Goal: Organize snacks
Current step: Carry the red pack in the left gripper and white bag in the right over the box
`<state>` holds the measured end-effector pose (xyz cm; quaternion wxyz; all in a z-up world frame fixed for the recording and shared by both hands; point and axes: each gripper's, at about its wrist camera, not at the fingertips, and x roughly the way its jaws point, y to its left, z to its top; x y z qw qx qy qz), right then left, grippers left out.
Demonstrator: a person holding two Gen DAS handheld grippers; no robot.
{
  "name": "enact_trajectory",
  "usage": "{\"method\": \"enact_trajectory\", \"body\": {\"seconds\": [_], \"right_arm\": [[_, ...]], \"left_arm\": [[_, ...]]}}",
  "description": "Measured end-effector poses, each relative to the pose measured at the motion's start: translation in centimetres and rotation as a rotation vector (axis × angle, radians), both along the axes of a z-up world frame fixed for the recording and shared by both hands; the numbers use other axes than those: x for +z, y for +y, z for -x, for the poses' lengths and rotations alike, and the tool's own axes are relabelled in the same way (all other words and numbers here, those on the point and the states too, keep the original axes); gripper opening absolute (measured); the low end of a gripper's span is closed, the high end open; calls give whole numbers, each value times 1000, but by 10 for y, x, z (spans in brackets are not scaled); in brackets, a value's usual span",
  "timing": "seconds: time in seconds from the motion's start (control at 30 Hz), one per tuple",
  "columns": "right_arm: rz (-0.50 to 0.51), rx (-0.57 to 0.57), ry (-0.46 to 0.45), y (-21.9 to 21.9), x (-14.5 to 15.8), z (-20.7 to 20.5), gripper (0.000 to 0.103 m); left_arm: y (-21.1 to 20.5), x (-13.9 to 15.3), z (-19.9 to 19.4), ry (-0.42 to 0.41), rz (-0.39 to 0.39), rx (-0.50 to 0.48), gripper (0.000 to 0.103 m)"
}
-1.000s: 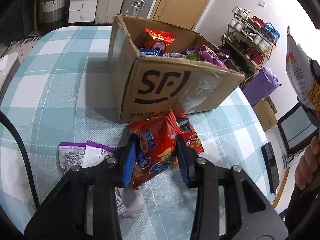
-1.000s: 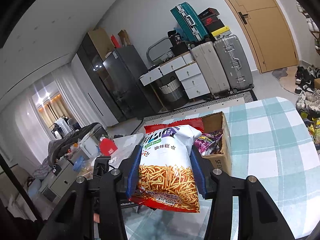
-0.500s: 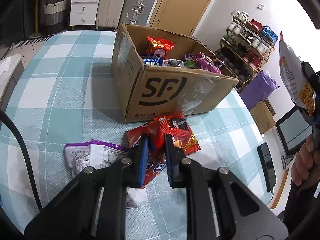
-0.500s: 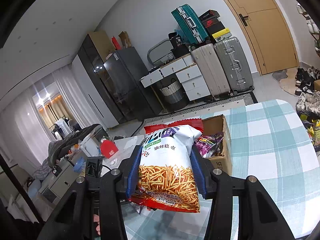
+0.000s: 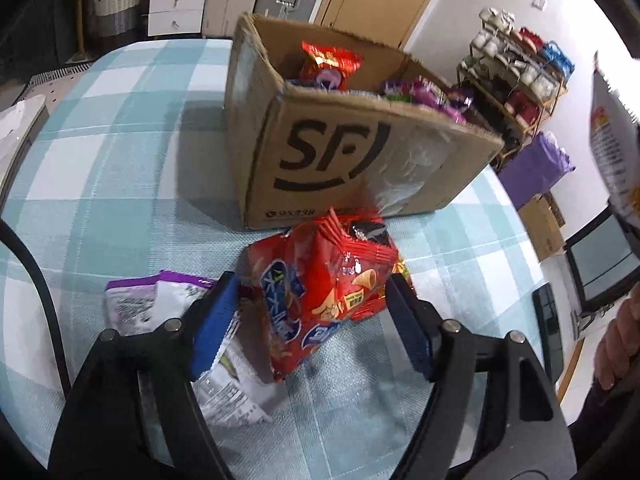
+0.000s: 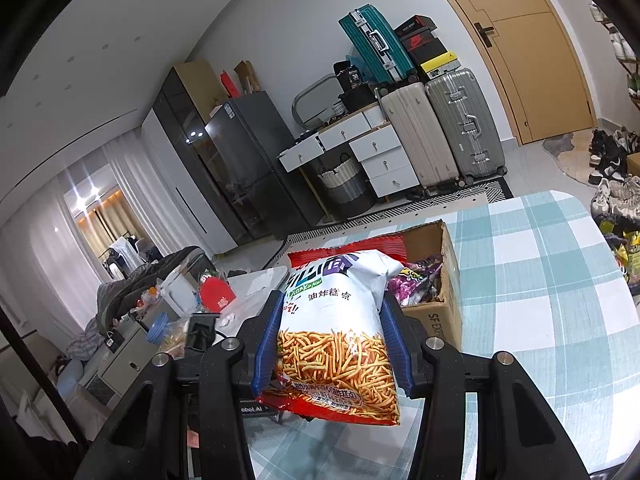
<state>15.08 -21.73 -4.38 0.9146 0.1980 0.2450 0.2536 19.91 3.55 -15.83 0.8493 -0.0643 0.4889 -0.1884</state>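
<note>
Left wrist: left gripper point(image 5: 308, 320) jaws just opened, straddling red snack bag point(image 5: 320, 292) — centre, reclose squarely; right gripper point(image 6: 334, 344) clamps fried-stick bag point(image 6: 340, 328).

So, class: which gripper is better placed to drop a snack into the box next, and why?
Right. The right gripper is shut on a fries bag lifted near the box. The left gripper, just opening, only straddles the red bag on the table.

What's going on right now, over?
Left gripper jaws just opened, red snack bag loose between them. Right gripper clamps noodle-snack bag. Box unobstructed.
</note>
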Motion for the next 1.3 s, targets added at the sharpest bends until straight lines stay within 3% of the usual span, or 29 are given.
{"method": "enact_trajectory", "body": {"seconds": [0.13,0.2,0.27,0.43,0.63,0.93,1.3], "right_arm": [[-4,-1,3,-1,-2,2,48],[-3,-1,3,0,-2,2,48],[-6,-7,5,-3,-4,3,48],[-18,-18,18,-9,-11,2,48],[-24,-20,23,-11,-14,2,48],[0,-8,-6,-4,-4,6,48],[66,31,-54,17,31,-25,48]], "left_arm": [[-13,-6,-4,-15,-47,-39,72],[-14,-8,-5,-34,-56,-40,63],[-12,-8,-6,-32,-8,-57,40],[-12,-7,-1,-33,-20,-63,37],[-3,11,9,-62,20,-48,37],[4,72,36,-128,76,-84,37],[-6,162,11,-187,67,-143,37]]}}
